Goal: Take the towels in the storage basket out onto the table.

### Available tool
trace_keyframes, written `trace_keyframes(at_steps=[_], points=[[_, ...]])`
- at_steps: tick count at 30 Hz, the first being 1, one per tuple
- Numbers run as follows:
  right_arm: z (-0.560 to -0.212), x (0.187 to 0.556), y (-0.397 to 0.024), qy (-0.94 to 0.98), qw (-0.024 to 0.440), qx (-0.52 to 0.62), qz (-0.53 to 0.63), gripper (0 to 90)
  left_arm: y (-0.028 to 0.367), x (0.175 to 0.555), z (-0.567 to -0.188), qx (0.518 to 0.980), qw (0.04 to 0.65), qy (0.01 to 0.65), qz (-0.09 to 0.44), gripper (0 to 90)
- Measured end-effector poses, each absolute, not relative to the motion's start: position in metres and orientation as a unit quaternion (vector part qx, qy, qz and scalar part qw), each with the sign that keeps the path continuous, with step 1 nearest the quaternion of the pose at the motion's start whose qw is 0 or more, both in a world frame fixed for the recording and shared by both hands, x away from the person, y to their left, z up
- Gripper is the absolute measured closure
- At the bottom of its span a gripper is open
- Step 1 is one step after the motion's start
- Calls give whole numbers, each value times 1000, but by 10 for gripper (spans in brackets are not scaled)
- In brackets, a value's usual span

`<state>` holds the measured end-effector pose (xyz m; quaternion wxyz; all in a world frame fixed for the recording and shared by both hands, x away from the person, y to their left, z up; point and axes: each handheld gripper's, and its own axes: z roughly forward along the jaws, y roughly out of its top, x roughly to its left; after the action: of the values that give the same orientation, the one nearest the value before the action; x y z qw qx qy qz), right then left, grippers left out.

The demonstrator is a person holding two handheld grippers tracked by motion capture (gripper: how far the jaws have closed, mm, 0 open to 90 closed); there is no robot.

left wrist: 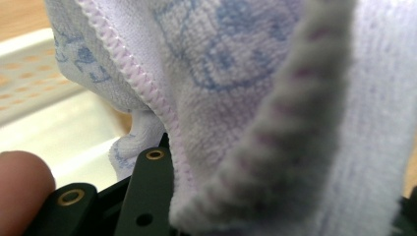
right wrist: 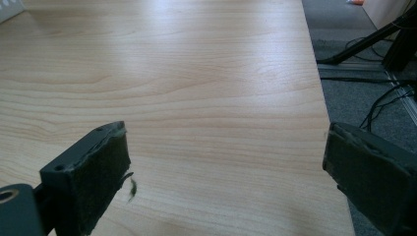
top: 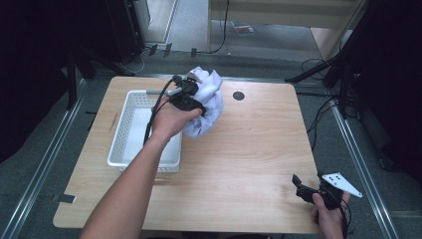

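**Towel held beside the basket, the drop into it not yet made**

Left of centre in the high view stands a white basket (top: 130, 147) with perforated walls, its bottom looking bare. Just right of it, in the upper middle of the frame, the left gripper (top: 191, 97) holds a bunched white towel (top: 209, 107) with a pale blue print. The bundle hangs off the jaws beside the basket's far right corner, over the table (top: 249, 149) rather than over the basket. In the left gripper view the cloth (left wrist: 236, 78) crowds the frame, its stitched hem running down between the black jaws, which are closed tight on a fold; a strip of basket rim (left wrist: 29, 44) shows at the upper left.

At the lower right of the high view the right gripper (top: 311, 191) rests near the table's front corner, well apart from the work. Its own view shows both pads (right wrist: 105, 172) standing wide with only bare wood between them.

The step in hand looks like carrying the towel to the basket. The next move would call for bringing the bundle leftward until it hangs over the basket's opening, lowering it so the trailing folds clear the near wall, and only then opening the jaws. Loose cloth may drape over the rim if let go too early.
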<state>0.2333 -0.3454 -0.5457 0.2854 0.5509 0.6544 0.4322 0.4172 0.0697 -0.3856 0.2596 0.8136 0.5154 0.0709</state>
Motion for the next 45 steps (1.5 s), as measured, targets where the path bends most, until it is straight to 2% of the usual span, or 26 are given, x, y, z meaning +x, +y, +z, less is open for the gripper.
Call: trace_keyframes(at_steps=[15, 20, 22, 29, 31, 34, 36, 39, 45], points=[[-546, 234, -346, 656, 285, 548, 435, 38, 9, 417, -411, 824, 278, 492, 36, 611], [-546, 234, -346, 656, 284, 546, 436, 38, -1, 417, -424, 825, 288, 486, 24, 610], [-546, 234, -346, 656, 284, 546, 437, 38, -8, 417, -436, 836, 274, 476, 12, 605], [-546, 233, -346, 657, 284, 546, 436, 38, -11, 415, -455, 822, 290, 490, -4, 565], [-546, 233, -346, 658, 284, 545, 436, 38, -13, 415, -457, 819, 290, 494, -3, 519], [-546, 234, -346, 658, 284, 544, 436, 38, -14, 415, -458, 812, 291, 506, -10, 394], [-546, 234, -346, 658, 284, 544, 436, 38, -16, 416, -457, 809, 287, 512, -27, 172], [-546, 234, -346, 658, 284, 544, 436, 38, -16, 415, -453, 807, 292, 513, -18, 0], [-546, 234, -346, 658, 284, 544, 436, 38, -8, 413, -444, 804, 313, 506, -14, 0]])
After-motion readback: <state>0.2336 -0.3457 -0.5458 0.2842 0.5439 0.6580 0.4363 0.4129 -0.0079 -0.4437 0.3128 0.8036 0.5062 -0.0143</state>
